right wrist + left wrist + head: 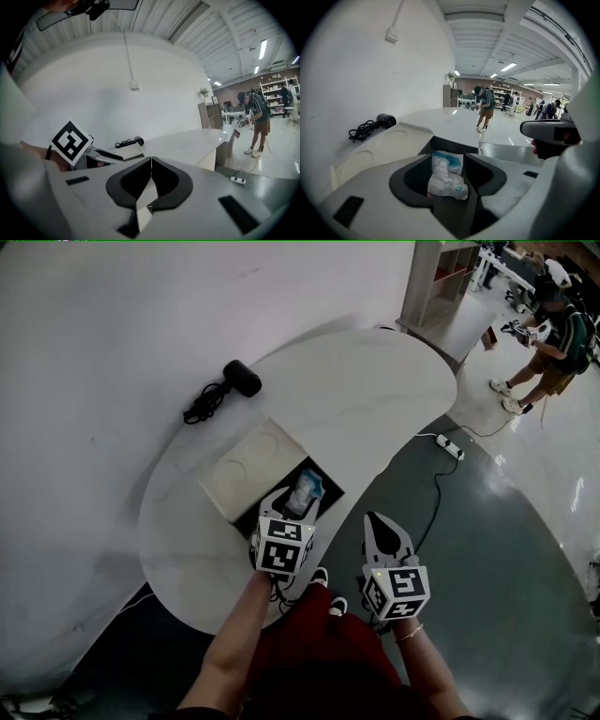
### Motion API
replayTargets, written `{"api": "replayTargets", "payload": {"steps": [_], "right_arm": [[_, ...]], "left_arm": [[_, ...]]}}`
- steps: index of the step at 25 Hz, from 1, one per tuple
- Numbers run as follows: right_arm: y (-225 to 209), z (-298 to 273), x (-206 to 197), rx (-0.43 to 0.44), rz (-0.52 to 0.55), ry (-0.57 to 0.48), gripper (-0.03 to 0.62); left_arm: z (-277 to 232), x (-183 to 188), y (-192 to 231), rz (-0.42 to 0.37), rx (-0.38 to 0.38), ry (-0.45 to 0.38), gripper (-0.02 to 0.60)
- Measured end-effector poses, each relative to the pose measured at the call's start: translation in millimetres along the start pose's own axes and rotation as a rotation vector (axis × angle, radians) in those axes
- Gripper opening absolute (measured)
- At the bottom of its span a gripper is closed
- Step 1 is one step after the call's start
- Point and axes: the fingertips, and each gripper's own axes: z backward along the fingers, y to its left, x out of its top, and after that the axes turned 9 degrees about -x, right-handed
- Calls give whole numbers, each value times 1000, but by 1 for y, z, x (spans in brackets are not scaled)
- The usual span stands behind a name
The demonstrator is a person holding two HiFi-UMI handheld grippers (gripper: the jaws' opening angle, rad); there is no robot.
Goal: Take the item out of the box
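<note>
My left gripper [449,159] jaws are pinching the crinkly packet [446,180] over the box [325,489] at the worktop's [375,399] near edge, right gripper [151,161] clenched empty, and I reckon that slick wrapper could slip back in.

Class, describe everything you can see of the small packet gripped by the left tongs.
The packet is small, white with teal patches, crinkled and soft like plastic film. It stands roughly upright, pinched in the left tongs, which are shut on it, over the open dark box. Nothing else visibly touches it.
</note>
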Motion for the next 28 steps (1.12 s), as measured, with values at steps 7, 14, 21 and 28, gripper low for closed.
{"api": "replayTargets", "payload": {"steps": [7, 14, 21, 28], "right_arm": [[-3, -10, -9, -4, -5, 28, 15], [-6, -18, -17, -12, -14, 58, 15], [-5, -26, -23, -16, -21, 75, 15], [-3, -34, -25, -6, -20, 85, 15]], "left_arm": [[-19, -10, 8, -13, 5, 79, 201], [-30, -17, 18, -23, 12, 121, 201], [-41, -22, 21, 0, -15, 168, 201], [-50, -33, 21, 41, -44, 240, 201]]}}
